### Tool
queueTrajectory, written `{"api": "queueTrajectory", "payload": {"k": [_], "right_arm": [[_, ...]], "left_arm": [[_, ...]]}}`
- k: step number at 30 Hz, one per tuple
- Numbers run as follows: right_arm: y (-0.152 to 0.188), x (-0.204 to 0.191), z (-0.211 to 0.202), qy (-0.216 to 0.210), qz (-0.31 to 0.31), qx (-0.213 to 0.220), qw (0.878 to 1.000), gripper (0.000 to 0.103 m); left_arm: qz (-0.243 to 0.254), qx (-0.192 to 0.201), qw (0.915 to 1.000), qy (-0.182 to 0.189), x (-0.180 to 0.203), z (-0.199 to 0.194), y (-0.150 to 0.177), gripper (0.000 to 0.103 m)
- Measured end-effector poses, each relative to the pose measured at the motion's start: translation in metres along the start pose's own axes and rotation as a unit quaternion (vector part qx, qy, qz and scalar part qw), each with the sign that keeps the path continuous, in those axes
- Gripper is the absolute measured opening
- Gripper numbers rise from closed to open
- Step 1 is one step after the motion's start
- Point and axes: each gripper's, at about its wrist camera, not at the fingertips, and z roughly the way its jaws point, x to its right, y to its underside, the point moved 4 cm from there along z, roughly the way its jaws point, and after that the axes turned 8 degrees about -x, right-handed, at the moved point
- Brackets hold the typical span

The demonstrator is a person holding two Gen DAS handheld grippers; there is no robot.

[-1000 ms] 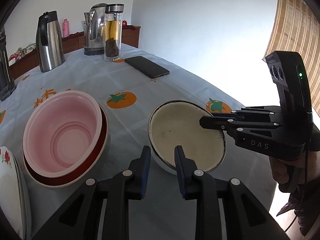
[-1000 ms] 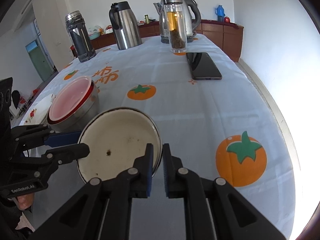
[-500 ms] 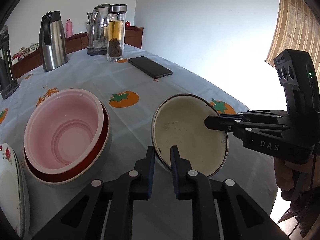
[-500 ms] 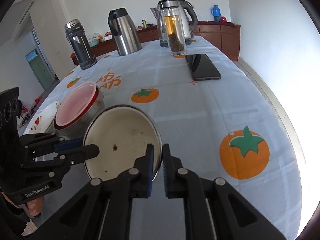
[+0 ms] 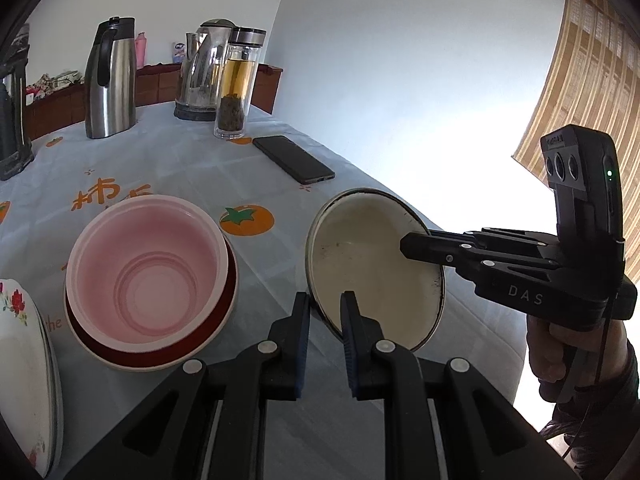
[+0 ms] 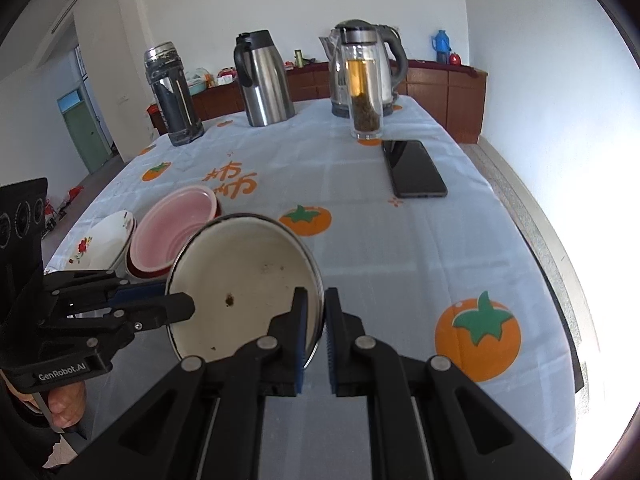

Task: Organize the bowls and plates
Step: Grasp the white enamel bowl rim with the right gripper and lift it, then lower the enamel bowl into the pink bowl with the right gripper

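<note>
A cream enamel bowl [image 5: 372, 264] with a dark rim hangs tilted above the tablecloth, held from two sides. My left gripper [image 5: 324, 308] is shut on its near rim. My right gripper [image 6: 316, 304] is shut on the opposite rim, and from the left wrist it reaches in from the right [image 5: 416, 250]. In the right wrist view the bowl [image 6: 248, 276] faces me, with the left gripper [image 6: 176, 300] at its left edge. A pink bowl [image 5: 148, 276] nests in a red bowl left of it. White floral plates [image 5: 20, 340] are stacked at the far left.
A black phone [image 5: 294, 159], a glass tea bottle [image 5: 236, 88], a clear kettle [image 5: 202, 68] and a steel jug [image 5: 108, 80] stand farther back on the tomato-print tablecloth [image 6: 400, 248]. The table edge runs close on the right. A person's hand [image 5: 560, 356] grips the right tool.
The left gripper's jaws closed onto the bowl's near rim. Both grippers rose, lifting the cream bowl off the cloth and tilting it more upright.
</note>
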Motion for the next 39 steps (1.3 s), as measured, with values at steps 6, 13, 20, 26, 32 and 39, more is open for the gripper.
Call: {"api": "queueTrajectory", "payload": {"k": [6,13,20,26,32,39], "right_arm": [[-0.025,-0.02,-0.005,0.006,-0.036,0.001,0.999,0.008],[-0.051,-0.047,0.0,0.003,-0.074,-0.002,0.997,0.008],[-0.071,-0.066,0.014,-0.015,-0.091,-0.021,0.995,0.008],[-0.077,-0.079,0.031,-0.027,-0.104,-0.046,0.993,0.008],[-0.082,-0.088,0.045,-0.024,-0.113,-0.064,0.991,0.008],[-0.085,-0.096,0.063,-0.028,-0.117,-0.09,0.989,0.009]], "left_arm": [[-0.019,0.037,0.999,0.018,-0.016,-0.028,-0.012,0.017],[-0.065,0.055,0.9959,0.03,-0.048,-0.042,-0.019,0.016],[-0.1,0.074,0.992,0.025,-0.073,-0.057,-0.024,0.016],[-0.126,0.082,0.9886,0.017,-0.092,-0.064,-0.024,0.013],[-0.144,0.079,0.9865,0.009,-0.104,-0.063,-0.023,0.013],[-0.166,0.074,0.9833,0.001,-0.119,-0.062,-0.021,0.013]]}}
